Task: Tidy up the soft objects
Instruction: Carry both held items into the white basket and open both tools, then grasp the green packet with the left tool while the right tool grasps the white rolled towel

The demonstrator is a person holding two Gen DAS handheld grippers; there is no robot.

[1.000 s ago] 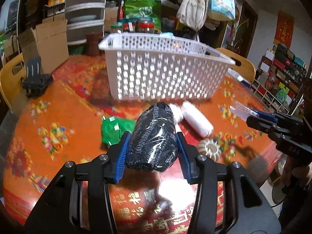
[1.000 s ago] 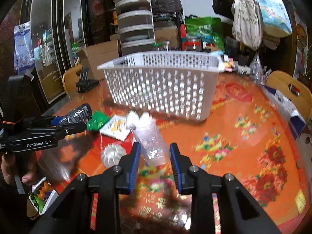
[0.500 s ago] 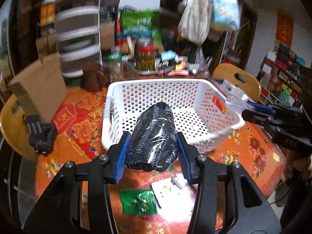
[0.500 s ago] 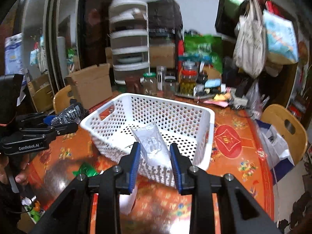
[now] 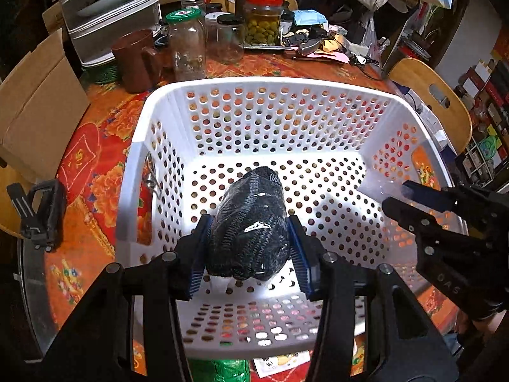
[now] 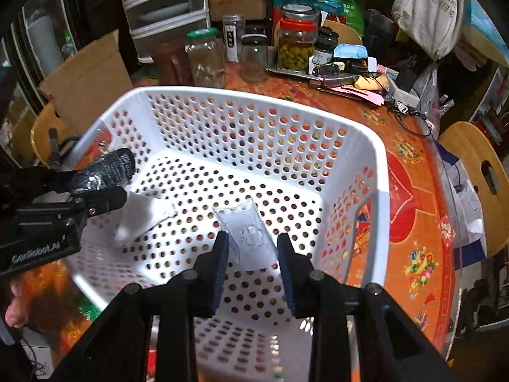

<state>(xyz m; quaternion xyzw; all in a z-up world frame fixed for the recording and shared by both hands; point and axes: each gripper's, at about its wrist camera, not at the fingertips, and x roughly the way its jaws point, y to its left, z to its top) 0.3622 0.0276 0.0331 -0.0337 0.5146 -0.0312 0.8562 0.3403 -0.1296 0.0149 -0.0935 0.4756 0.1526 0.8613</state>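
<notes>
A white perforated basket (image 5: 133,165) (image 6: 378,197) stands on the orange tablecloth. My left gripper (image 5: 248,251) is shut on a black knitted roll wrapped in clear plastic (image 5: 248,222) and holds it above the basket's floor; the roll also shows in the right wrist view (image 6: 101,172). My right gripper (image 6: 253,254) is shut on a clear plastic packet of white soft goods (image 6: 248,232), held over the basket's right half. In the left wrist view the right gripper (image 5: 410,197) reaches in over the basket's right wall.
Glass jars (image 5: 187,44) (image 6: 296,44), a brown mug (image 5: 133,60), a cardboard box (image 5: 35,108) and a drawer unit (image 5: 108,9) stand behind the basket. A green packet (image 5: 219,367) lies on the table before the basket. Wooden chairs (image 5: 429,95) (image 6: 477,175) stand at the right.
Both grippers have risen from the table and moved forward over the basket, each still holding its item. The view now looks down into the basket.
</notes>
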